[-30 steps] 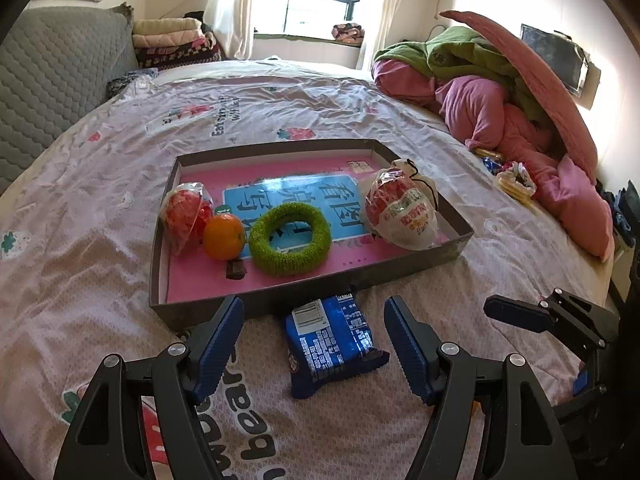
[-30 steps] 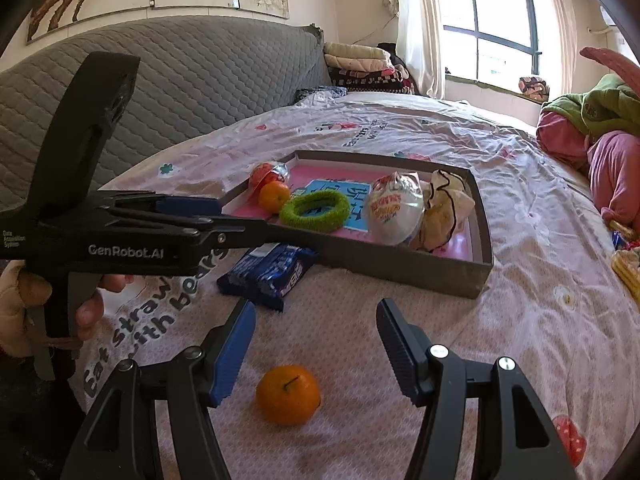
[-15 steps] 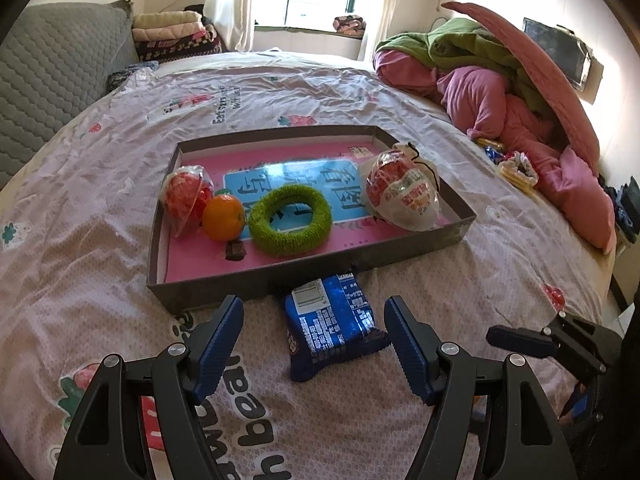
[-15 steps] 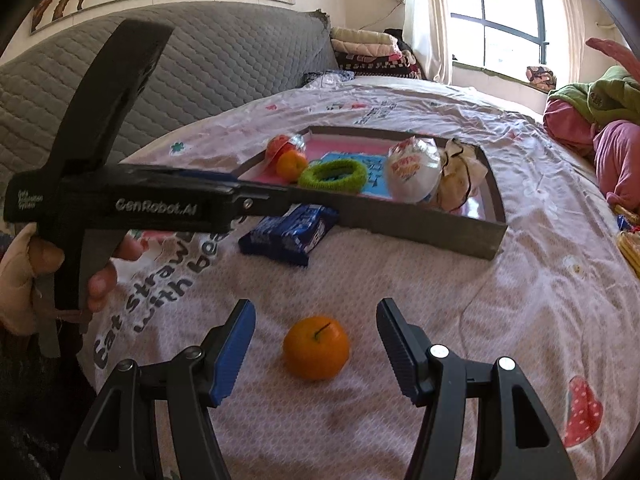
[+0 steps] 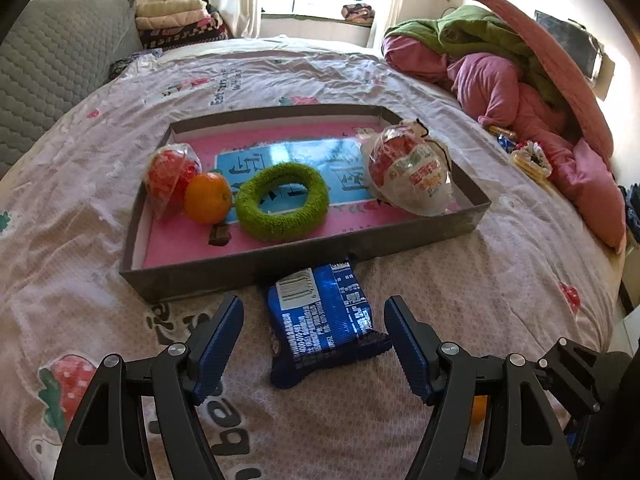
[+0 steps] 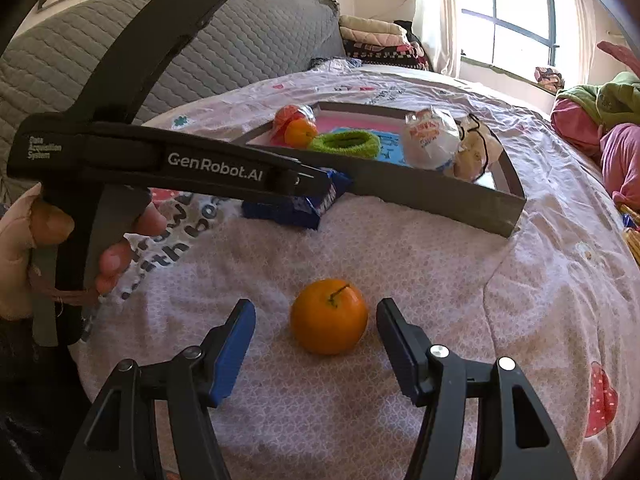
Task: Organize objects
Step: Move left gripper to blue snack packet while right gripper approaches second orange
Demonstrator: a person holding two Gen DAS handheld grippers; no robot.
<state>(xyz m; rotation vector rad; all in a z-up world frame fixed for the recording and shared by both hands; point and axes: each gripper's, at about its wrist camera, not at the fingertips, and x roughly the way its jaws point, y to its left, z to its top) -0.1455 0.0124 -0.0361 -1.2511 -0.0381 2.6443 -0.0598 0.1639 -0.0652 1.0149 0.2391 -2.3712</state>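
Note:
A grey tray (image 5: 304,258) with a pink floor lies on the bed. It holds an orange (image 5: 207,197), a green ring (image 5: 282,199), a red wrapped snack (image 5: 170,174) and a large wrapped snack (image 5: 412,174). A blue packet (image 5: 324,322) lies on the bedspread just in front of the tray. My left gripper (image 5: 314,344) is open, its fingers on either side of the packet. A loose orange (image 6: 329,316) lies on the bedspread. My right gripper (image 6: 316,338) is open, with this orange between its fingers.
A pile of pink and green bedding (image 5: 520,80) sits at the right of the bed. A grey quilted headboard (image 6: 240,52) stands at the left. Folded blankets (image 5: 180,20) lie by the window. The left gripper's body (image 6: 160,160) crosses the right wrist view.
Both grippers have moved forward and down. The blue packet now sits between the left fingers and the loose orange between the right fingers. Both stay open.

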